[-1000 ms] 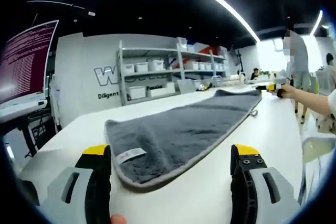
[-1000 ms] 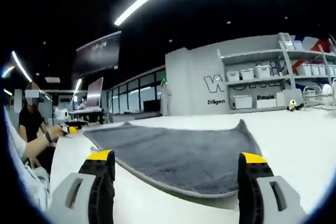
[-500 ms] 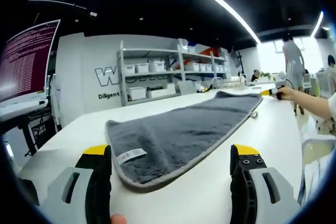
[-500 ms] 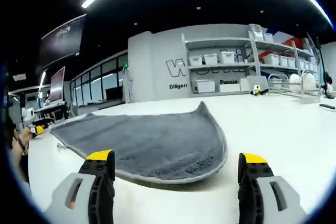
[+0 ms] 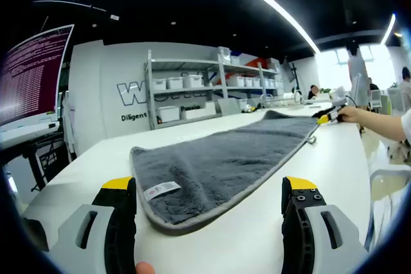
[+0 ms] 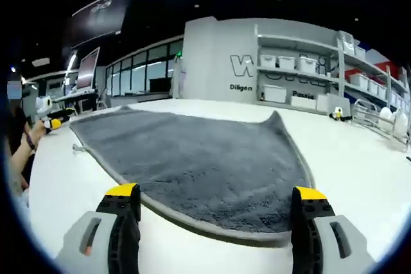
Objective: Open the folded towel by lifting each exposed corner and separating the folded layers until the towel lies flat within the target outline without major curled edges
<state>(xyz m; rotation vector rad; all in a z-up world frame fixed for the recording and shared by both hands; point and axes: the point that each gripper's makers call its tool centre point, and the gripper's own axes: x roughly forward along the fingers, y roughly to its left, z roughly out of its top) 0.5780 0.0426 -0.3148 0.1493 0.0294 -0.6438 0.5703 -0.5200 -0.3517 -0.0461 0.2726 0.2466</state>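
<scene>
Lying on the white table [image 5: 334, 158], the grey towel [image 5: 218, 165] hides its folds; both tools' jaws stand apart.

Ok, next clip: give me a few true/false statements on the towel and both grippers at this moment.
1. The towel is grey. True.
2. The left gripper grips a towel corner. False: its jaws stand open, short of the towel's edge.
3. A white label sits near the towel's corner in the left gripper view. True.
4. The right gripper is shut on the towel. False: its jaws are open with nothing between them.
5. The towel lies on a white table. True.
</scene>
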